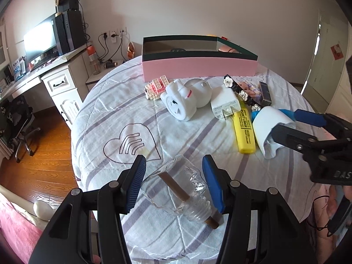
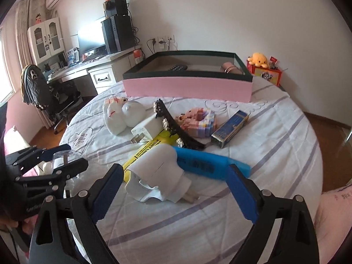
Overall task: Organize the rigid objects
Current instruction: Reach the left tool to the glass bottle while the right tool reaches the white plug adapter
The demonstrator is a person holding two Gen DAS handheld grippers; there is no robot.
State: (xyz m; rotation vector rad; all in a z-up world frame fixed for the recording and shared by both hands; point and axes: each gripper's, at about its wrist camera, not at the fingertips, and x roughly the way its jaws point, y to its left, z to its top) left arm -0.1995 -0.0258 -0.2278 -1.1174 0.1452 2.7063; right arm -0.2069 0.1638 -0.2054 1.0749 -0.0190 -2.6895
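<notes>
1. Left hand-held gripper [image 1: 173, 182], blue pads clamped on a clear glass bottle with a brown wick [image 1: 176, 189], hangs over the striped bedspread's [image 1: 123, 114] near edge.
2. Right hand-held gripper [image 2: 176, 189], jaws apart, straddles a white plastic plug adapter [image 2: 158, 176] without gripping; yellow highlighter [image 2: 140, 154] just beside.
3. Pink open box [image 2: 187, 88] sits at the far edge.

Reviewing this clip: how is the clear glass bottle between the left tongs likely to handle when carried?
The glass bottle looks rigid but probably fragile. Its smooth clear walls may slip against the left tongs. It seems empty apart from a brown stick, so likely light.
</notes>
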